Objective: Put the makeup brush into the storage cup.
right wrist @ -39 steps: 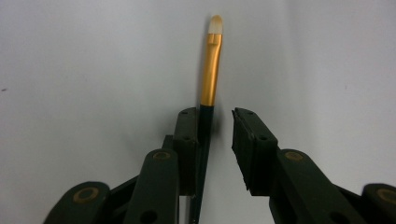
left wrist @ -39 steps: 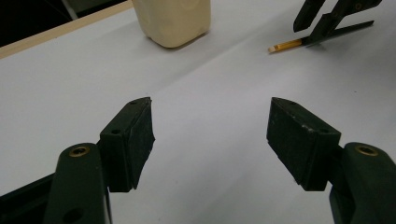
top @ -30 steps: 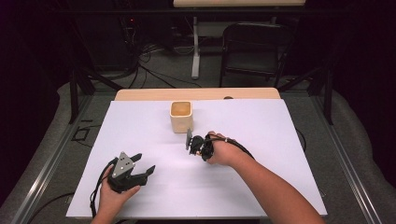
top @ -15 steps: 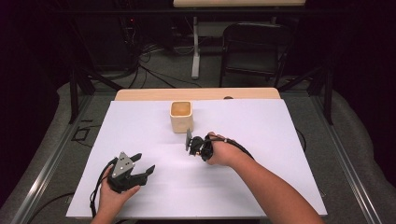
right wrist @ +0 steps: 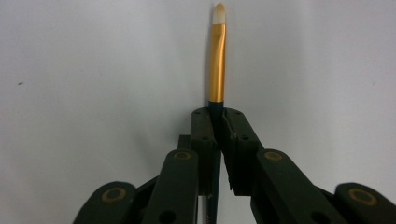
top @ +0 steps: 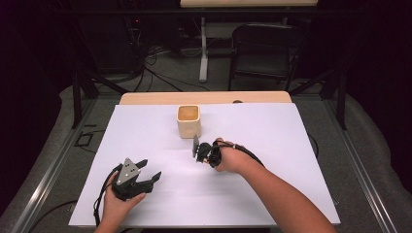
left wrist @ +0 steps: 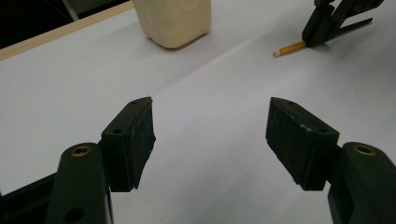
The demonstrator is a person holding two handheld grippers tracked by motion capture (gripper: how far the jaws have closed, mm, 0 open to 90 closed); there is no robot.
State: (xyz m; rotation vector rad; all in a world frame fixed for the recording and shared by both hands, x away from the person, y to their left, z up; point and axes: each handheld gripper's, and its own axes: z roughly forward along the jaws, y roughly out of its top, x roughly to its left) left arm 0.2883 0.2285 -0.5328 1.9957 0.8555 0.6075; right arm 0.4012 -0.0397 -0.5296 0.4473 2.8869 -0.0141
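Observation:
A thin paintbrush (right wrist: 216, 56) with a gold ferrule and a pale tip sticks out ahead of my right gripper (right wrist: 216, 122), whose jaws are shut on its dark handle. In the left gripper view the brush tip (left wrist: 288, 48) lies low over the white table sheet. In the high view the right gripper (top: 198, 151) sits just in front of a cream square cup (top: 188, 121). My left gripper (top: 150, 175) rests near the table's front left, jaws wide open and empty, seen close up as the left gripper (left wrist: 210, 126). The cup (left wrist: 173, 19) stands ahead of it.
A white sheet (top: 272, 131) covers the table, with a wooden strip (top: 204, 97) along the far edge. Beyond the table stand a dark chair (top: 265, 51) and floor cables (top: 160, 73).

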